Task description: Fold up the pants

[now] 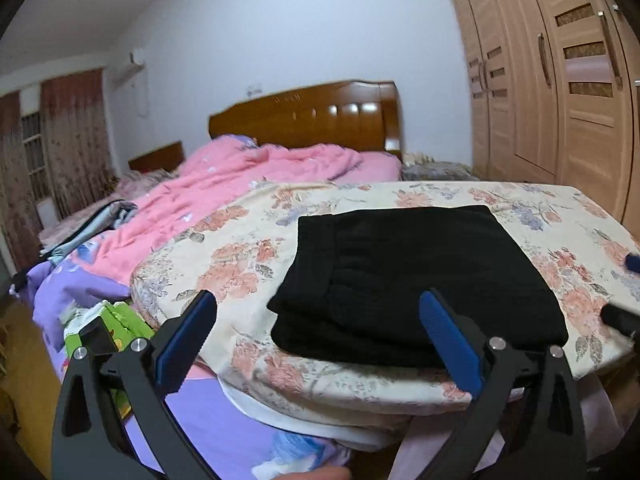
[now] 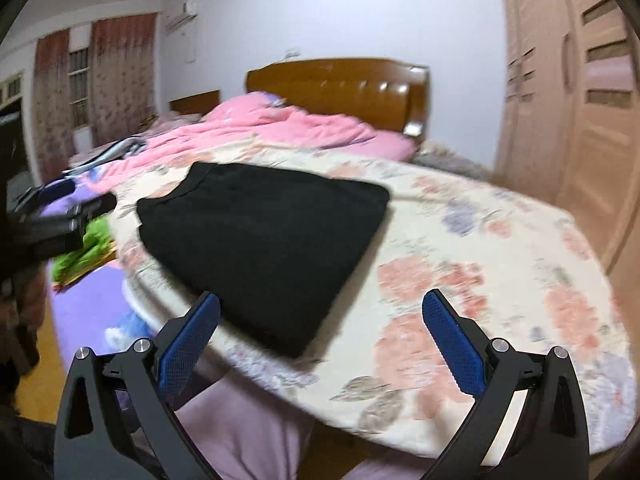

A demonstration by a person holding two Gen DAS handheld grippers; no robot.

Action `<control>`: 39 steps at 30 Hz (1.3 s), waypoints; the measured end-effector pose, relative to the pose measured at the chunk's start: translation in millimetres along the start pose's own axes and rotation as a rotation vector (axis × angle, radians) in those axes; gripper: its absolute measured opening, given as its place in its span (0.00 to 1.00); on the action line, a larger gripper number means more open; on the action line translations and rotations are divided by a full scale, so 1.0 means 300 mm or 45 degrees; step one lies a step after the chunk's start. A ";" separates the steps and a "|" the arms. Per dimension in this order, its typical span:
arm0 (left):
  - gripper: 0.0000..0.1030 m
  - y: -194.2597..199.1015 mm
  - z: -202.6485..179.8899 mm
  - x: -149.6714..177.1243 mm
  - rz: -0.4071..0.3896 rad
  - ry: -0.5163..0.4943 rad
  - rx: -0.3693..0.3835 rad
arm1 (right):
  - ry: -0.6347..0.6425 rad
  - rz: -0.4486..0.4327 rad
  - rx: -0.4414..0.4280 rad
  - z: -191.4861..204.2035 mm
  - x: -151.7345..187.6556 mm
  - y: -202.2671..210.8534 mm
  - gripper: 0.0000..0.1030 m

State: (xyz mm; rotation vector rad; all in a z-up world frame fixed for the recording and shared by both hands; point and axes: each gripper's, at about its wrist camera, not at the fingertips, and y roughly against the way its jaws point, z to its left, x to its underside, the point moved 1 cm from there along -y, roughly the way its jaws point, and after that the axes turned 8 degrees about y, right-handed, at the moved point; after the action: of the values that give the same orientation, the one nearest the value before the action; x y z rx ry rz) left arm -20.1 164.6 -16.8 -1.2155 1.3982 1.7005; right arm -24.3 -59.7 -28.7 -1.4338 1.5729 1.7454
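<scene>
The black pants (image 1: 416, 280) lie folded into a thick rectangle on the floral-covered table (image 1: 224, 256). My left gripper (image 1: 320, 304) is open and empty, held back from the table's near edge, in front of the pants' near left corner. In the right wrist view the pants (image 2: 264, 240) sit left of centre on the floral cloth (image 2: 480, 264). My right gripper (image 2: 320, 308) is open and empty, just short of the pants' near corner. The left gripper's black tip (image 2: 84, 212) shows at the far left of that view; the right one (image 1: 628, 312) shows at the right edge of the left view.
A bed with a pink quilt (image 1: 248, 176) and wooden headboard (image 1: 312, 116) lies behind the table. A tall wooden wardrobe (image 1: 560, 92) stands on the right. A green box (image 1: 120, 324) and purple bedding (image 1: 80, 284) lie left of the table. Curtains (image 1: 68, 140) hang at far left.
</scene>
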 end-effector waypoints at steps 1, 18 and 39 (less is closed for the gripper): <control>0.98 0.005 -0.008 0.013 0.010 0.003 -0.014 | 0.008 -0.002 0.029 -0.003 0.002 0.006 0.96; 0.98 -0.095 -0.129 0.218 0.319 0.028 0.051 | -0.044 0.226 0.035 0.011 0.100 -0.117 0.96; 0.98 -0.092 -0.121 0.211 0.311 0.031 0.052 | -0.005 0.243 0.010 0.041 0.105 -0.127 0.96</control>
State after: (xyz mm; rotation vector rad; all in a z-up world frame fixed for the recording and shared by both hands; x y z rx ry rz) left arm -10.5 130.9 -86.5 -1.0826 1.6436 1.8139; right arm -11.2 -47.8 -76.5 -1.3125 1.7626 1.8425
